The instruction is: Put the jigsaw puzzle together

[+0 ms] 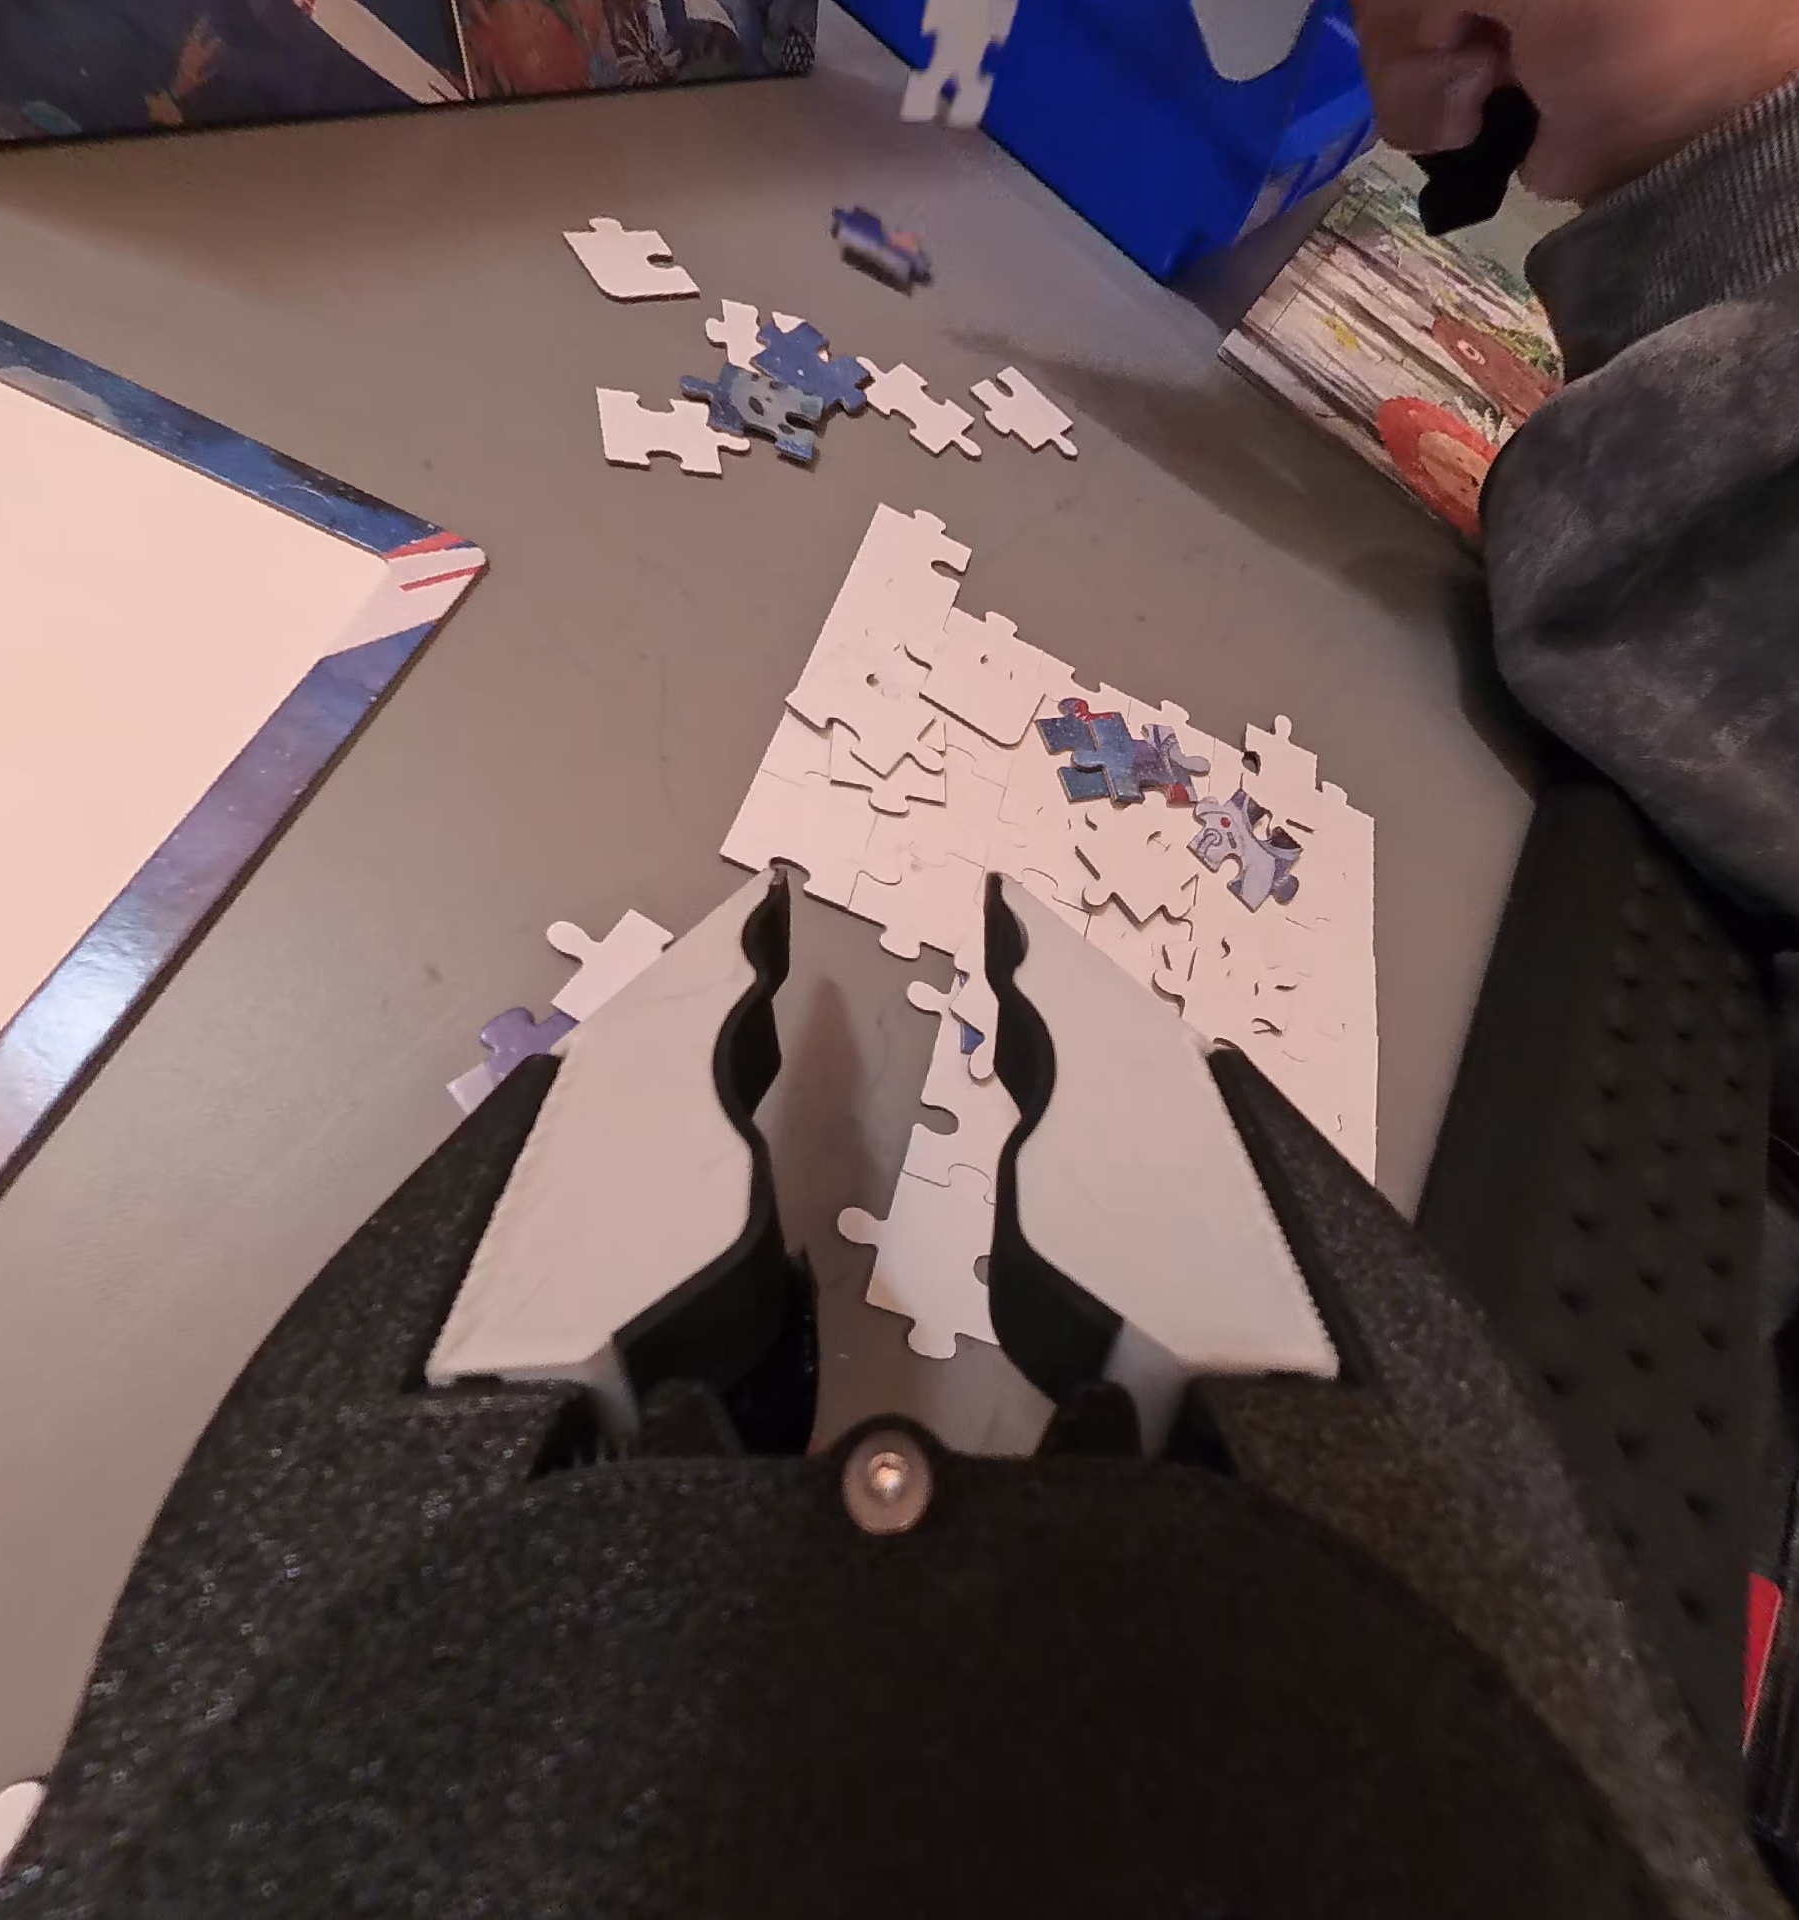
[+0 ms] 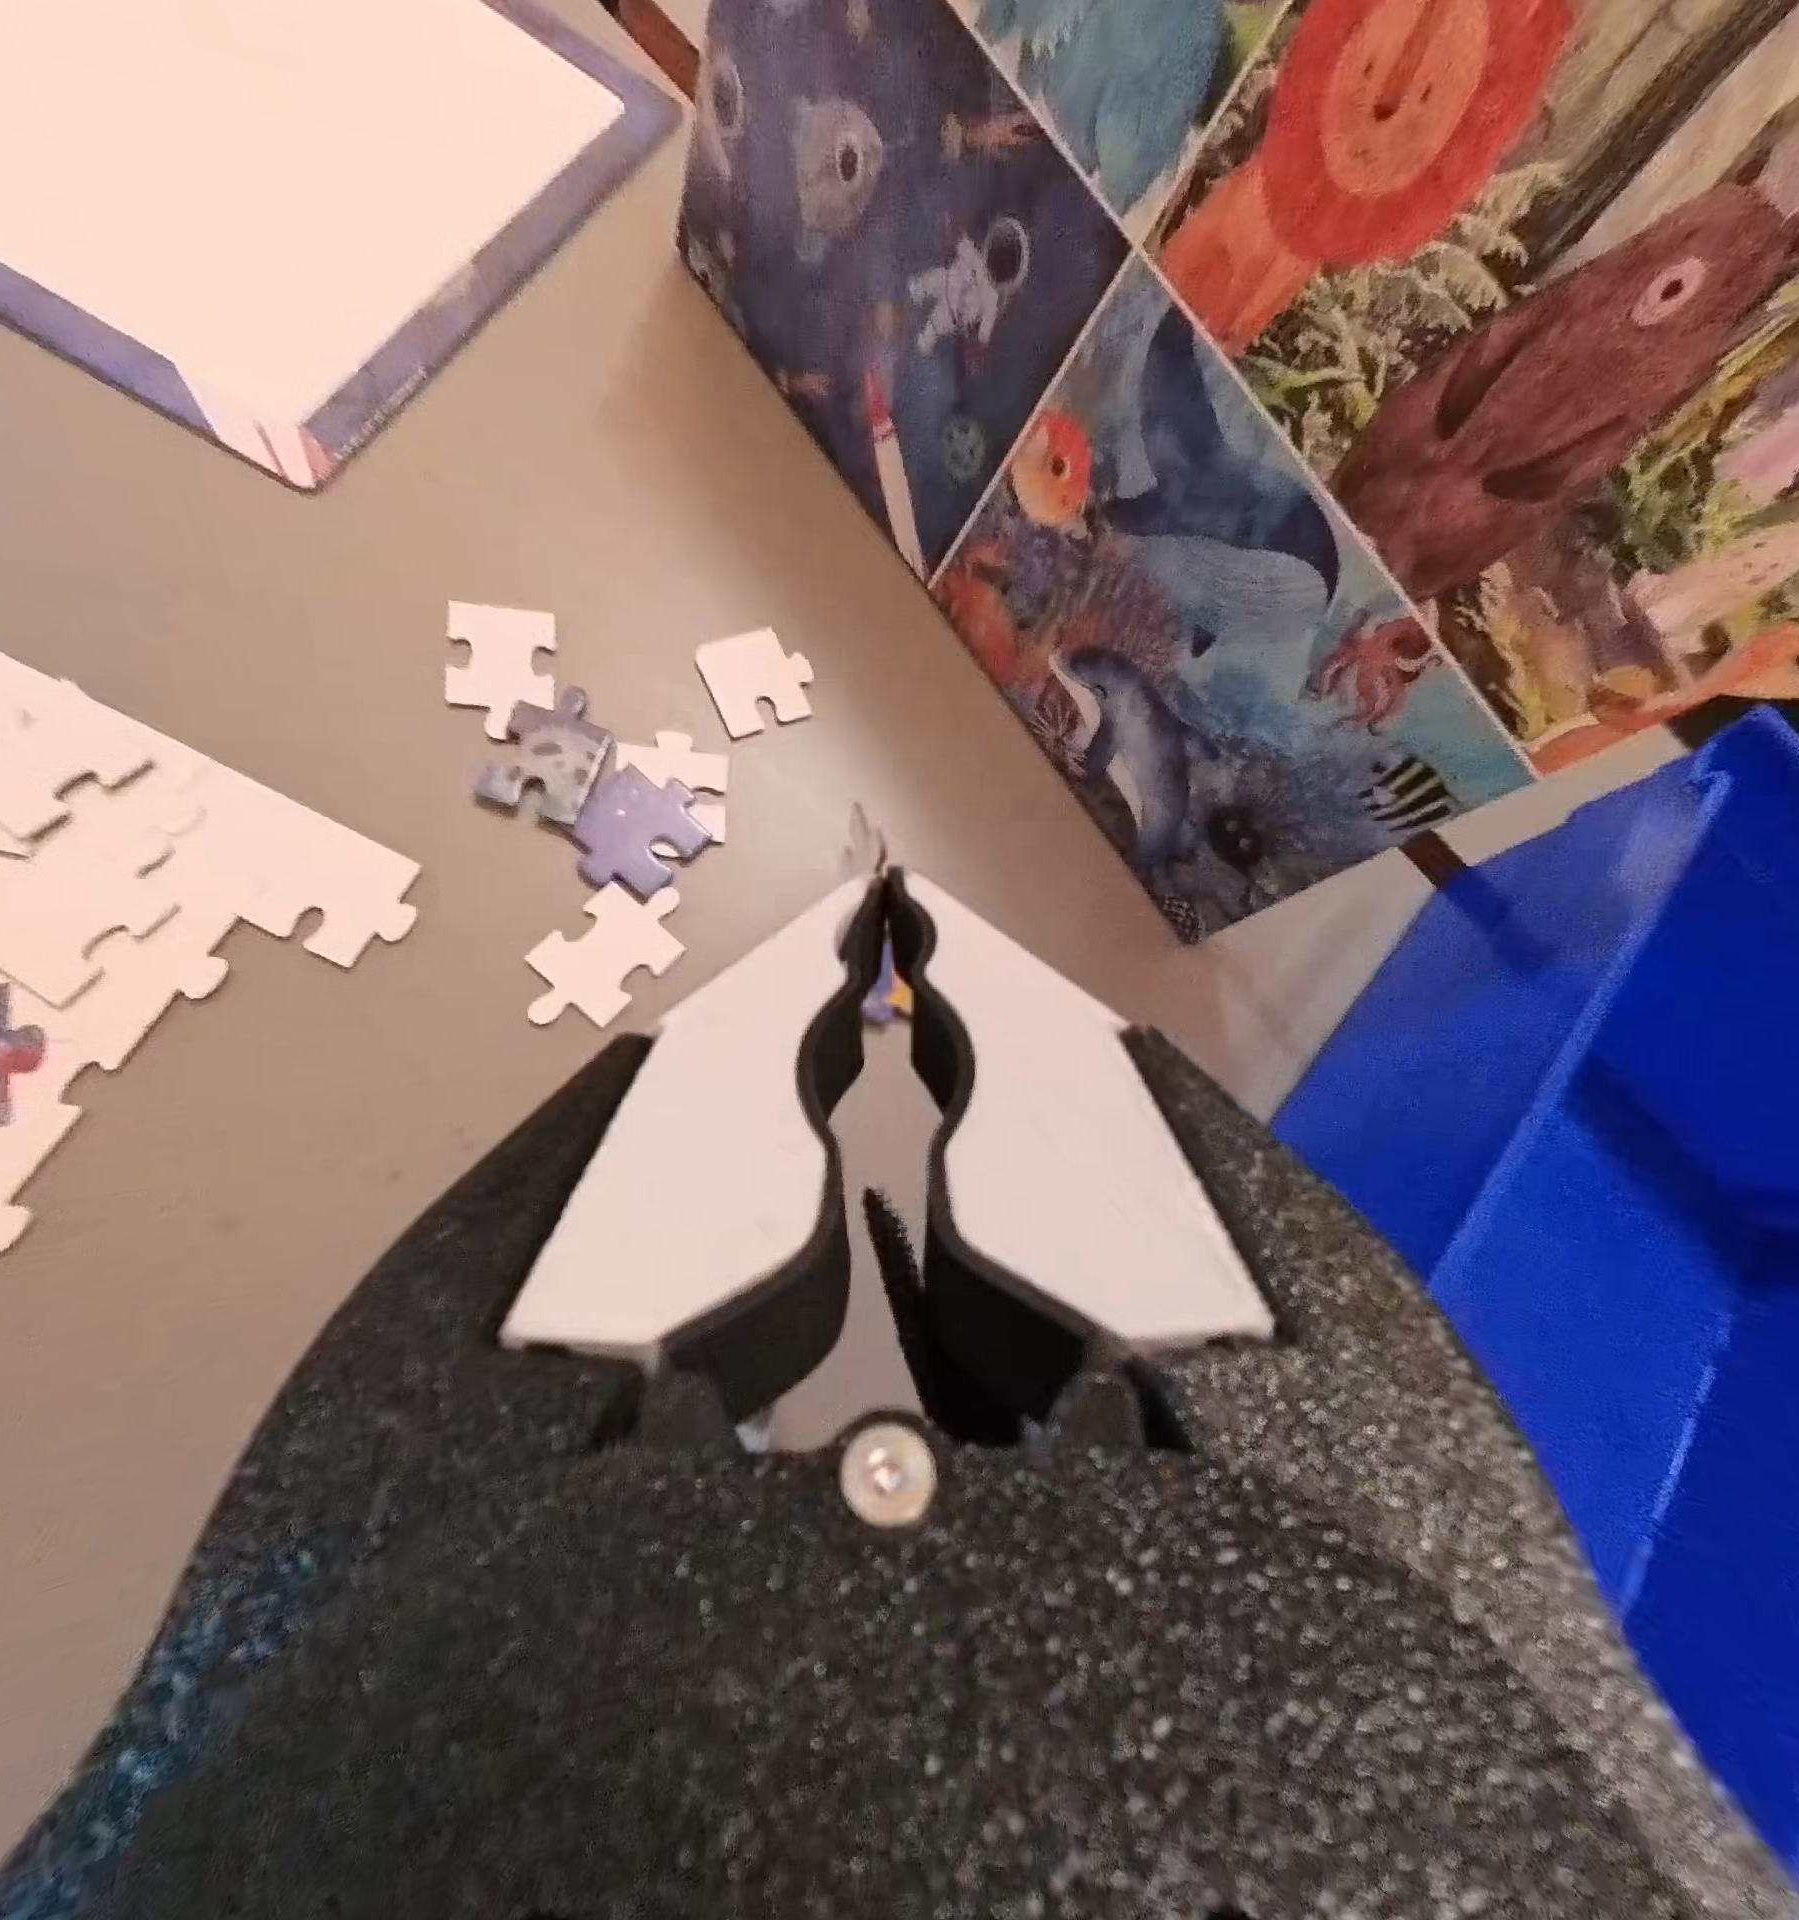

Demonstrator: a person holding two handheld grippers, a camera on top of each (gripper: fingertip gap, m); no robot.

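Note:
A face-down white assembled puzzle section [image 1: 874, 831] lies on the grey table [image 1: 562, 727], with loose pieces on top, two of them face-up blue [image 1: 1123, 753]. My left gripper [image 1: 884, 888] is open and empty, its tips at the near edge of this section. A strip of joined white pieces [image 1: 936, 1195] lies beneath it. My right gripper [image 2: 890, 883] is shut on a blue puzzle piece [image 2: 882, 1000], seen between the fingers and sticking out blurred past the tips. A cluster of loose pieces [image 2: 604, 790] lies left of it and shows in the left wrist view [image 1: 770, 395].
An open white box tray [image 1: 95, 675] with a blue rim sits at the left [image 2: 251, 156]. A picture-covered puzzle box [image 2: 1290, 416] and a blue bin [image 2: 1653, 1143] stand behind. A person's grey sleeve [image 1: 1684, 520] fills the right. A blurred blue piece [image 1: 879, 244] shows farther off. Between my left fingertips and the face-down white assembled puzzle section [image 1: 874, 831] there is roughly 5 centimeters.

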